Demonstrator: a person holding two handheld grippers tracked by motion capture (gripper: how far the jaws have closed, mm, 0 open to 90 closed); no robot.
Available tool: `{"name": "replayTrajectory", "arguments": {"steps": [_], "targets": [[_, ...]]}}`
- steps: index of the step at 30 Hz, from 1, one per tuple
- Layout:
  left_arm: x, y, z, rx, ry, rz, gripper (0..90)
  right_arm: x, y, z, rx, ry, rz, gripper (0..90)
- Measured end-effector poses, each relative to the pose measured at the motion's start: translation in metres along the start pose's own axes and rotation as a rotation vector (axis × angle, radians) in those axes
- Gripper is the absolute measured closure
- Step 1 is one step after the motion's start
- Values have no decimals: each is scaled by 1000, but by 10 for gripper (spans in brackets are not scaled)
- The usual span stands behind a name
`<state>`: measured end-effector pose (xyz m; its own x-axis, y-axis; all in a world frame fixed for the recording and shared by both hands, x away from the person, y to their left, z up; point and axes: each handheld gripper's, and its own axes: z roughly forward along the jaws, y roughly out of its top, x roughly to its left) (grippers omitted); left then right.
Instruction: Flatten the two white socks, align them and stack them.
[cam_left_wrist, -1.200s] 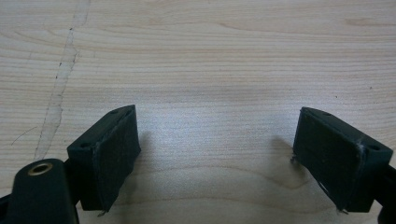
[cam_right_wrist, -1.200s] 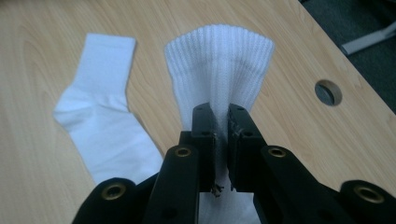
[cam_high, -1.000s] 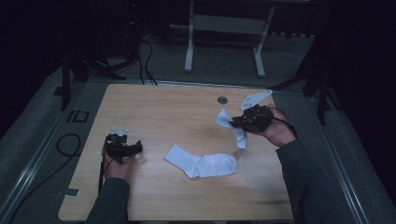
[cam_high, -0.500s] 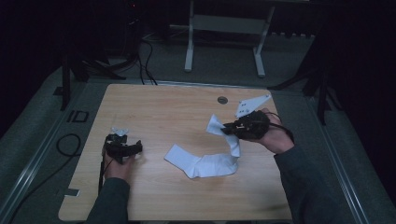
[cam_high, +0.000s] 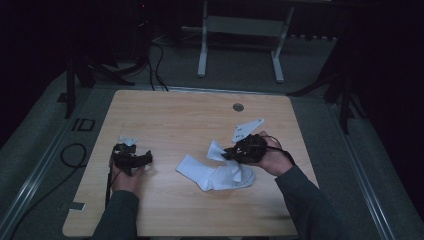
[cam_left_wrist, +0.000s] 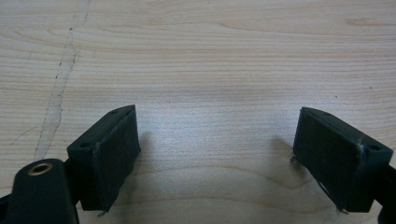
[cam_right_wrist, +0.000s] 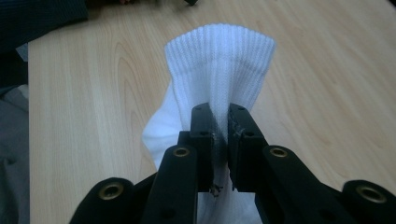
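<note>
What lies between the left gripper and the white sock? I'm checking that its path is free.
Bare wooden table: in the high view, nothing lies between the left gripper and the white sock.

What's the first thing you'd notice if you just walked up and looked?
The white sock in the middle of the wooden table stands out. The right gripper pinches one end of it, lifting the ribbed cuff. At the table's left side, the left gripper rests open, holding nothing.
</note>
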<state>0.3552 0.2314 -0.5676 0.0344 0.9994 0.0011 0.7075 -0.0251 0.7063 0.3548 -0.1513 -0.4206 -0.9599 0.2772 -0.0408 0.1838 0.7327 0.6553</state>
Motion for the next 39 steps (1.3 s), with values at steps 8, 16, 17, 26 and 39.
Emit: {"name": "replayTrajectory", "arguments": {"steps": [8, 16, 17, 26, 39], "targets": [[0, 0, 0, -1, 0, 1, 145, 6, 0, 26, -37, 19, 33, 812], [0, 0, 0, -1, 0, 1, 145, 10, -1, 56, -46, 29, 76, 812], [0, 0, 0, -1, 0, 1, 145, 10, -2, 59, -42, 31, 74, 811], [0, 0, 0, -1, 0, 1, 145, 11, -4, 75, -24, 17, 87, 811], [0, 0, 0, -1, 0, 1, 145, 10, -8, 102, -22, -24, 136, 813]]}}
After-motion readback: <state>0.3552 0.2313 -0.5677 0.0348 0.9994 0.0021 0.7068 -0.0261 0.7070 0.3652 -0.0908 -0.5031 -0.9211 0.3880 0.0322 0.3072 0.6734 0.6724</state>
